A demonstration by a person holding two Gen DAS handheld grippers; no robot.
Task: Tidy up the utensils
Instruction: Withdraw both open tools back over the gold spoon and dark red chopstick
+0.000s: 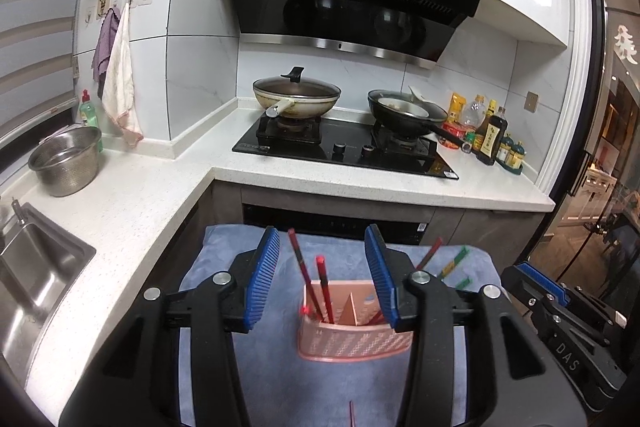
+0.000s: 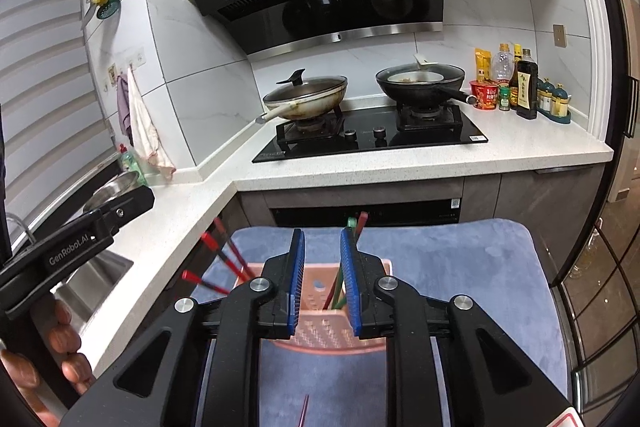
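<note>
A pink slotted utensil holder (image 1: 352,335) stands on a blue towel (image 1: 280,367). Two red chopsticks (image 1: 316,287) stand in its left compartment. Green and red chopsticks (image 2: 339,287) lean in its right compartment. My left gripper (image 1: 323,231) is open just above the holder, with the red pair showing between its blue pads but untouched. My right gripper (image 2: 322,231) is also open, its pads a narrow gap apart around the green and red sticks without pressing them. A single red chopstick (image 2: 304,411) lies on the towel near me.
The white L-shaped counter (image 1: 160,195) wraps behind and to the left. It carries a sink (image 1: 36,279), a steel colander (image 1: 66,161), a hob with a lidded wok (image 1: 296,99) and a black pan (image 1: 404,115), and bottles (image 1: 490,139). A hand (image 2: 60,347) holds the left gripper.
</note>
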